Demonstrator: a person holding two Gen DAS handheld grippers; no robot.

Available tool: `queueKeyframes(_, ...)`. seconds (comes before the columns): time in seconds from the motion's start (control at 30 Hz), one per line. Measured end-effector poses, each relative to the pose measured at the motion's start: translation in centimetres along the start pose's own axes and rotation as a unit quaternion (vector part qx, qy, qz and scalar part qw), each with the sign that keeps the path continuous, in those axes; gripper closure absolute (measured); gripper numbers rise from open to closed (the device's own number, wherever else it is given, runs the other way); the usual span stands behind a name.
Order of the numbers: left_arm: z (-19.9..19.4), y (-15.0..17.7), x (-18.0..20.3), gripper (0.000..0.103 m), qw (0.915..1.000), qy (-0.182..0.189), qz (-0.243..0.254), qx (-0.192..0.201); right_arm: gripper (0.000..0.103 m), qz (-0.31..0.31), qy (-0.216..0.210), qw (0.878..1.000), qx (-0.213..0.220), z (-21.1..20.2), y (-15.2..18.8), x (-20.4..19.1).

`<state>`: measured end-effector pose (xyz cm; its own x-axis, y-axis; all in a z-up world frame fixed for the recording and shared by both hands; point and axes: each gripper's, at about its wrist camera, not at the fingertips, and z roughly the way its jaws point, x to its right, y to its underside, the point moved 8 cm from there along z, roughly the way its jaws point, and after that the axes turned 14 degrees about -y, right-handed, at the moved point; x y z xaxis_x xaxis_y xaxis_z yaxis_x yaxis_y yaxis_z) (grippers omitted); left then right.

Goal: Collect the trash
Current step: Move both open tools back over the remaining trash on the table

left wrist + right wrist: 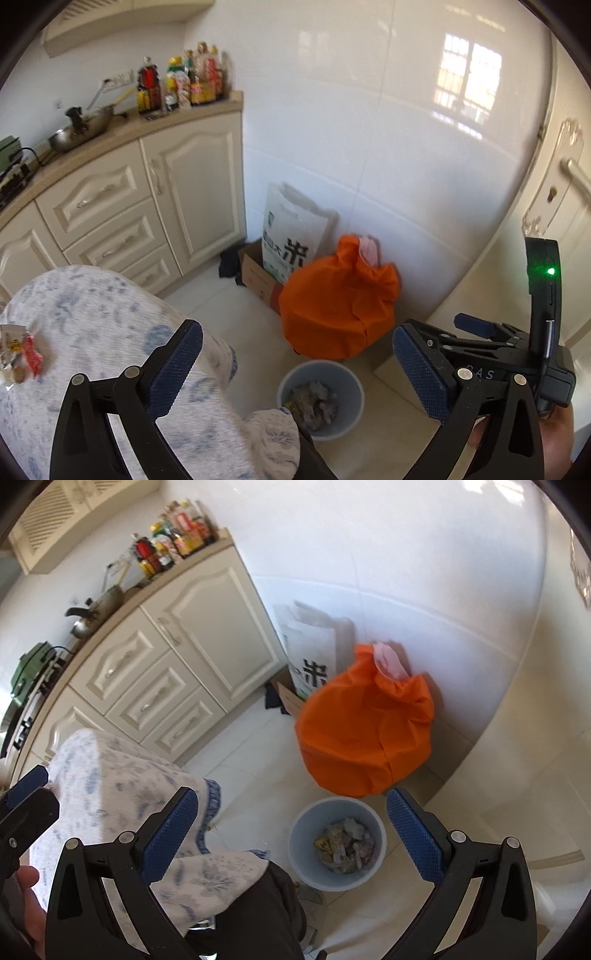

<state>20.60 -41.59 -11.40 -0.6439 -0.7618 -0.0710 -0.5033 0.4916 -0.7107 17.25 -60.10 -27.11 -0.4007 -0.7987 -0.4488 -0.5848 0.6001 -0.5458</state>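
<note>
Trash [345,845] lies in the bin [376,853] below both grippers, left [297,363] and right [291,832], each spread wide and empty, while a wrapper [20,354] left of the bin seemingly remains.

Glossy white tiles [369,110] cover the wall. The bin [338,843] is smooth pale-blue plastic holding crumpled paper [347,843]. The orange bag [364,731] looks like matt cloth. Gripper pads [171,836] are rough, knurled blue; cabinet doors [195,184] are satin cream.
</note>
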Motion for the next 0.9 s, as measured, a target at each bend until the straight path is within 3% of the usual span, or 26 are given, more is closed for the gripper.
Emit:
queueKeyframes(0.4, -10.9, 2.5, -10.6, 0.001, 0.9934, -0.048, -0.078, 0.068, 0.000, -0.094, -0.057, 0.994, 0.018, -1.4, -1.5, -12.2)
queueKeyframes(0.63, -15.3, 5.5, -16.8, 0.001, 0.9827, -0.088, -0.135, 0.092, 0.000, -0.157, -0.093, 0.983, 0.007, -0.5, -0.8, -19.5)
queueKeyframes(0.9, -18.9, 9.6, -23.6, 0.001, 0.9649, -0.141, -0.198, 0.099, 0.000, -0.229, -0.149, 0.962, -0.013, 1.3, 1.1, -28.3)
